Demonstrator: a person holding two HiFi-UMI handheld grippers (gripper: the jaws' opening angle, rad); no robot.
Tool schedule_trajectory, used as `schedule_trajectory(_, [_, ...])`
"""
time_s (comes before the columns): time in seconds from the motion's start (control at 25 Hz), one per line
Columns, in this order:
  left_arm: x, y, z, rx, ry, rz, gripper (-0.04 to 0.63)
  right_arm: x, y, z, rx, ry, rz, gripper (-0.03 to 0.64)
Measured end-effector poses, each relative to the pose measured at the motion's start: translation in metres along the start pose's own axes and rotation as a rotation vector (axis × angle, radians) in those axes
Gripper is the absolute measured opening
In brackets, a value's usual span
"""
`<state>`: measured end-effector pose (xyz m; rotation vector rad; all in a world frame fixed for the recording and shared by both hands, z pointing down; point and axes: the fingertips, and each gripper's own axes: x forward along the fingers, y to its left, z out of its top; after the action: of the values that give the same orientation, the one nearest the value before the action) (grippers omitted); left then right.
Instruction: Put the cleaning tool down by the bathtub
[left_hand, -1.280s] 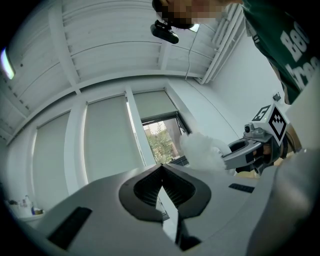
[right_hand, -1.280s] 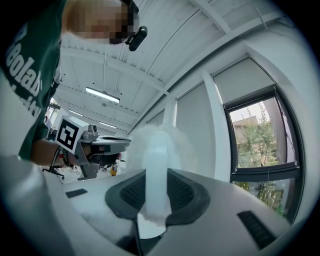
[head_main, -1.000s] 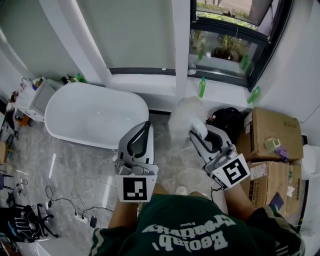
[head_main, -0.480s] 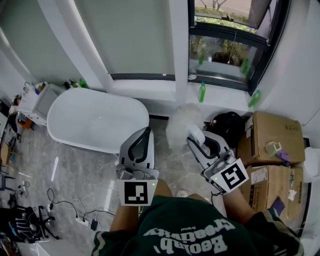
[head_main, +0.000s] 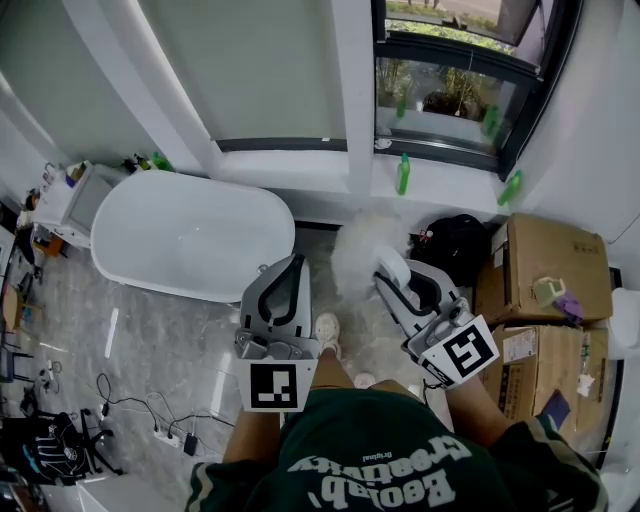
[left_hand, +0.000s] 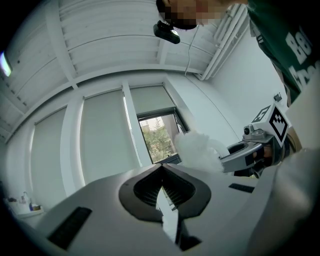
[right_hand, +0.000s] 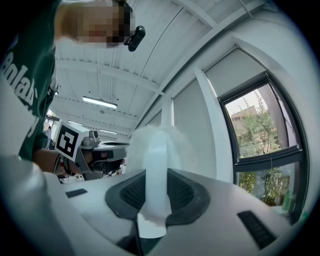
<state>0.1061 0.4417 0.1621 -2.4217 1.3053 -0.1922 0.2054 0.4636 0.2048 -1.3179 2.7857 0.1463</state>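
cleaning tool in right tongs

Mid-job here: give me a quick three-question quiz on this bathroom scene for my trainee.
1. True or false: the right tool is clamped on the handle of the fluffy white duster.
2. In the head view, where is the duster relative to the bathtub? A) to its left B) to its right C) inside it
3. Fill in: the left tool has its jaws ____ with nothing between them.
Key: 1 true; 2 B; 3 shut.
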Motion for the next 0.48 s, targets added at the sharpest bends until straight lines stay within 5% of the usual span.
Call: schedule_trajectory(0.48, [0.027, 0.006, -0.010, -0.032, -0.014, -0.052, 0.008, 0.022, -0.021, -0.009, -0.002, -0.006, -0.030, 0.095])
